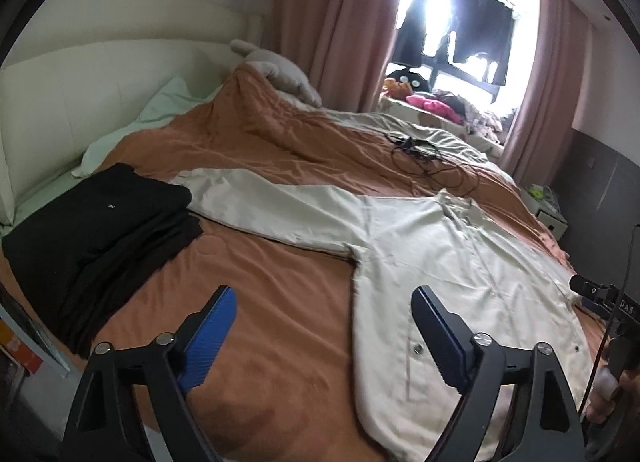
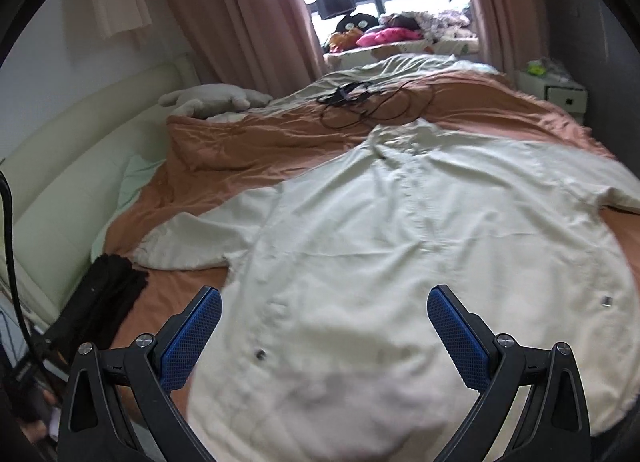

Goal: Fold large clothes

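A large cream button shirt (image 1: 432,258) lies spread flat, front up, on the orange bedcover (image 1: 280,302); one sleeve (image 1: 256,201) stretches left toward a stack of folded black clothes (image 1: 100,229). My left gripper (image 1: 322,298) is open and empty, above the bedcover at the shirt's lower left edge. The right gripper's body (image 1: 600,298) shows at the right edge there. In the right wrist view the shirt (image 2: 400,229) fills the middle, and my right gripper (image 2: 324,302) is open and empty over its lower part. The black stack (image 2: 112,286) lies at the left.
A tangle of black cables (image 1: 428,161) lies on the bedcover beyond the shirt collar. A cream headboard (image 1: 80,93) runs along the left. A grey plush toy (image 1: 276,69), pink curtains (image 1: 332,21), a cluttered window ledge (image 1: 440,101) and a white nightstand (image 1: 548,213) stand beyond.
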A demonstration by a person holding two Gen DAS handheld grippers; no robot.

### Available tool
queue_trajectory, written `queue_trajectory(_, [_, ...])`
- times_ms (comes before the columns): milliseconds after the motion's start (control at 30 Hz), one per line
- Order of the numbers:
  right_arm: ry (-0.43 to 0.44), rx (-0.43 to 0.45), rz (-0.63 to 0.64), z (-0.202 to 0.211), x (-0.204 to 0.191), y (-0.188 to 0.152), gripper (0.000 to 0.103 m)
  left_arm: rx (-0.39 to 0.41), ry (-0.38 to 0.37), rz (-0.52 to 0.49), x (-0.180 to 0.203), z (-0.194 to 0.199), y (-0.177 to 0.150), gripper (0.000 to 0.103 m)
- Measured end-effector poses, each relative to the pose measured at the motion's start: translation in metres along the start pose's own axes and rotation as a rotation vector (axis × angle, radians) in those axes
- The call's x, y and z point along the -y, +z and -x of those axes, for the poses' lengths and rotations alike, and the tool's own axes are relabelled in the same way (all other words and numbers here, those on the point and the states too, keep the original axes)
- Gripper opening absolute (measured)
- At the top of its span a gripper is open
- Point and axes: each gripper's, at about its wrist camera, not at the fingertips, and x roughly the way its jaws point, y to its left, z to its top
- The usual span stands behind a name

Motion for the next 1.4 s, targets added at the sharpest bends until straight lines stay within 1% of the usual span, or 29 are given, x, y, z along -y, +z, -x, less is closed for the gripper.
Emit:
queue_trajectory(67, [0.013, -0.014, -0.01, -0.018, -0.009, 0.006, 0.099, -0.003, 0.002, 0.012, -0.008, -0.012, 0.009, 0.084])
queue_trajectory(233, [0.058, -0.049, -0.034, -0.062, -0.028, 0.02, 0.09, -0.041, 0.02, 0.041, -0.028, -0.051, 0.035, 0.068])
queue_trajectory(367, [0.081, -0.088, -0.026, -0.095, -0.043, 0.03, 0.083, -0.068, 0.038, 0.06, -0.041, -0.081, 0.051, 0.066])
queue_trajectory(433, [0.085, -0.102, -0.014, -0.112, -0.05, 0.035, 0.079, -0.082, 0.058, 0.064, -0.048, -0.098, 0.06, 0.066])
queue_trajectory(500, [0.091, -0.124, 0.001, -0.13, -0.057, 0.038, 0.076, -0.095, 0.068, 0.069, -0.053, -0.113, 0.065, 0.066])
queue_trajectory(600, [0.101, -0.156, 0.007, -0.155, -0.062, 0.043, 0.069, -0.119, 0.072, 0.082, -0.061, -0.138, 0.073, 0.066])
queue_trajectory(667, [0.103, -0.179, 0.009, -0.17, -0.064, 0.046, 0.064, -0.145, 0.088, 0.094, -0.065, -0.158, 0.077, 0.066])
queue_trajectory(700, [0.109, -0.186, 0.007, -0.177, -0.065, 0.047, 0.063, -0.156, 0.093, 0.103, -0.068, -0.167, 0.078, 0.065])
queue_trajectory(800, [0.122, -0.203, -0.008, -0.199, -0.062, 0.05, 0.062, -0.203, 0.109, 0.129, -0.077, -0.199, 0.081, 0.056])
queue_trajectory(833, [0.124, -0.211, -0.015, -0.206, -0.06, 0.05, 0.059, -0.22, 0.115, 0.136, -0.079, -0.208, 0.081, 0.054])
queue_trajectory(867, [0.129, -0.227, -0.03, -0.215, -0.058, 0.05, 0.053, -0.237, 0.125, 0.143, -0.083, -0.219, 0.081, 0.054])
queue_trajectory(933, [0.141, -0.25, -0.055, -0.231, -0.055, 0.05, 0.047, -0.269, 0.152, 0.161, -0.09, -0.239, 0.082, 0.053])
queue_trajectory(1033, [0.127, -0.272, -0.075, -0.252, -0.051, 0.048, 0.044, -0.312, 0.177, 0.185, -0.097, -0.265, 0.08, 0.053])
queue_trajectory(1100, [0.139, -0.291, -0.094, -0.264, -0.049, 0.047, 0.039, -0.338, 0.19, 0.199, -0.101, -0.28, 0.077, 0.053])
queue_trajectory(1167, [0.148, -0.31, -0.108, -0.274, -0.048, 0.044, 0.031, -0.35, 0.203, 0.208, -0.103, -0.293, 0.074, 0.053])
queue_trajectory(1300, [0.181, -0.34, -0.099, -0.29, -0.053, 0.039, 0.024, -0.381, 0.262, 0.229, -0.113, -0.316, 0.068, 0.053])
queue_trajectory(1400, [0.218, -0.359, -0.107, -0.297, -0.057, 0.035, 0.016, -0.403, 0.296, 0.296, -0.127, -0.329, 0.061, 0.053])
